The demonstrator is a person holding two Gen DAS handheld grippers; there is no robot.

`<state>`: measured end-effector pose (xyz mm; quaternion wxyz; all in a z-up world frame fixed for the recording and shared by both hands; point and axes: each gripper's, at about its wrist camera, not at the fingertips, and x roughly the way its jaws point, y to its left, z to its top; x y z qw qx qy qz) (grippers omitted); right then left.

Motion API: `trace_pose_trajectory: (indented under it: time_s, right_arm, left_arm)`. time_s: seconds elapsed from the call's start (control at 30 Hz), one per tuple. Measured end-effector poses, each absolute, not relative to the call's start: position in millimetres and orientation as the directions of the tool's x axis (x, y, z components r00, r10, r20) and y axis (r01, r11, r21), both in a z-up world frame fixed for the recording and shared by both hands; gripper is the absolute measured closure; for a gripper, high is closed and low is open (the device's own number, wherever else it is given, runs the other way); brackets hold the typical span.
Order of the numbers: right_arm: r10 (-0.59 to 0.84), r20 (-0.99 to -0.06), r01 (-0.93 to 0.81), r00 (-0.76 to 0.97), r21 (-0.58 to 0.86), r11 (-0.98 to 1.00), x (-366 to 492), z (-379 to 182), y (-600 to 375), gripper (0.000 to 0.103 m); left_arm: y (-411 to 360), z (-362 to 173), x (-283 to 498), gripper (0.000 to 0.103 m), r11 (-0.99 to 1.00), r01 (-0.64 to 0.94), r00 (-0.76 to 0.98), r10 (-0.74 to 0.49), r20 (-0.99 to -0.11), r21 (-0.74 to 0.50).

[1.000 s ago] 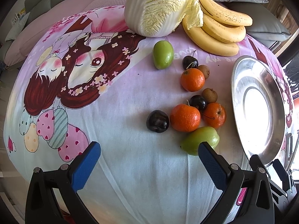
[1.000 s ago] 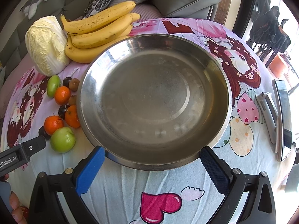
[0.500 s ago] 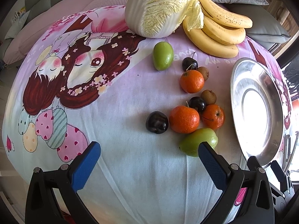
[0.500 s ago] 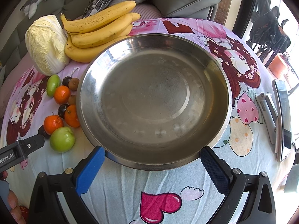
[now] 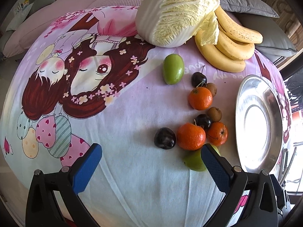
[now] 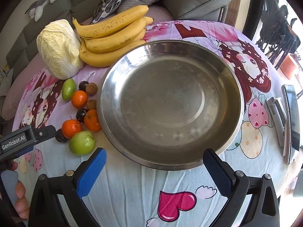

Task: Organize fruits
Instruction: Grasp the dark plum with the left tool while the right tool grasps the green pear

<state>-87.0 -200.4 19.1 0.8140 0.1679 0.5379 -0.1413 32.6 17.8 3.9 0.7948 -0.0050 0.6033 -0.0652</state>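
We are hovering the left gripper (image 5: pixel 151 162) over the fruit cluster, fingers spread wide, holding nothing; its right finger (image 5: pixel 215 164) is covering part of the near green fruit (image 5: pixel 193 160) at lower centre-right. The right gripper (image 6: pixel 154 167), also wide and empty, is facing the empty steel bowl (image 6: pixel 234 87). Risk: the dark plum (image 5: pixel 164 138), tangerine (image 5: pixel 191 137) and green fruit are touching, so closing here could clip two or roll one off the counter (image 5: pixel 132 170).

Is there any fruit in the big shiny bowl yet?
No, the bowl holds nothing; the oranges and the other small fruit lie on the cloth beside it.
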Motion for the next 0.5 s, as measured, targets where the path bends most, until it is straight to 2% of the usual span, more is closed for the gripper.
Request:
trace_pose_trajectory:
  time_s: [0.13, 0.27, 0.4, 0.5]
  right_arm:
    - [0.008, -0.909, 0.358, 0.417, 0.172, 0.918, -76, 39, -184, 0.0]
    - [0.028, -0.902, 0.282, 0.431, 0.164, 0.945, -60, 48, -157, 0.0]
    - [0.061, -0.914, 0.189, 0.402, 0.149, 0.971, -45, 40, -127, 0.0]
    - [0.075, -0.929, 0.117, 0.362, 0.125, 0.985, -36, 27, -109, 0.005]
  left_arm:
    - [27, 6, 44, 0.0, 0.993, 0.076, 0.274, -0.105, -0.956, -0.088]
    - [38, 5, 51, 0.0, 0.995, 0.048, 0.283, -0.1, -0.954, -0.09]
    - [44, -2, 54, 0.0, 0.992, 0.047, 0.256, -0.128, -0.958, -0.12]
    - [44, -8, 57, 0.001, 0.99, 0.057, 0.235, -0.139, -0.962, -0.13]
